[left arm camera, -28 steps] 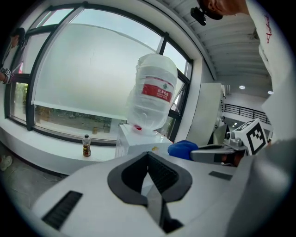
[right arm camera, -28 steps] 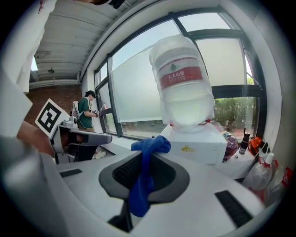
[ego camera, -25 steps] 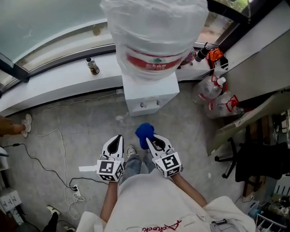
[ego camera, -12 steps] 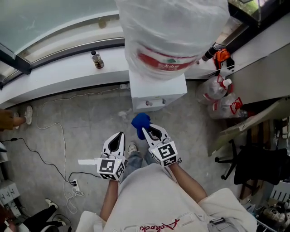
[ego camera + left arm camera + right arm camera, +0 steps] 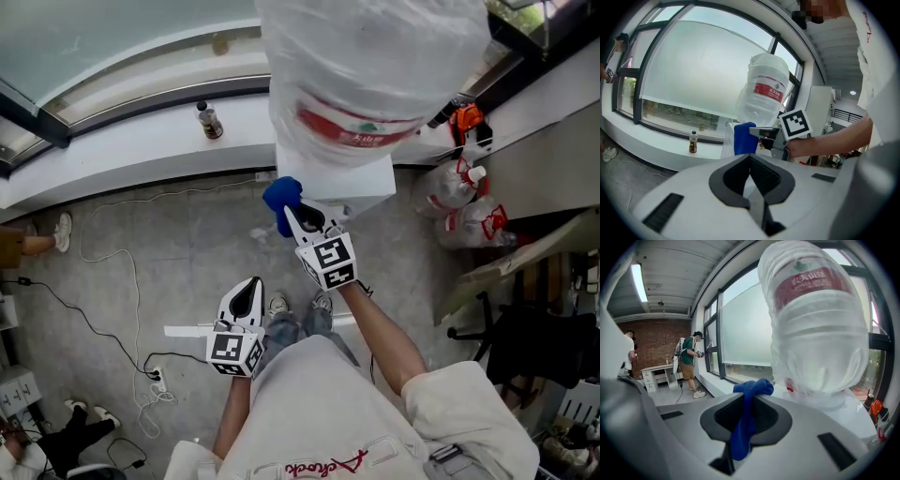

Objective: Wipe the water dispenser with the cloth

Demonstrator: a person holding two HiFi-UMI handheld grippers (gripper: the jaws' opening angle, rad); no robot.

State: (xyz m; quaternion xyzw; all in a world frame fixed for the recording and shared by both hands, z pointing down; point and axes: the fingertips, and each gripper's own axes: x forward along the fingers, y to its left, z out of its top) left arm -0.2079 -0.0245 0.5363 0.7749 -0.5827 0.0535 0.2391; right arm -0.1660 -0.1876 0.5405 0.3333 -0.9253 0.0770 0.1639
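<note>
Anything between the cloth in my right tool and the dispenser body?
Nothing visible. The blue cloth, clamped in the right tool, is right by the white water dispenser's front left corner, below the plastic-wrapped water bottle.

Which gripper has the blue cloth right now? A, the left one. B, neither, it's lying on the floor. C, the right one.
C: the blue cloth is pinched between the jaws of the right gripper, held near the water dispenser; the left gripper is shut on nothing.
</note>
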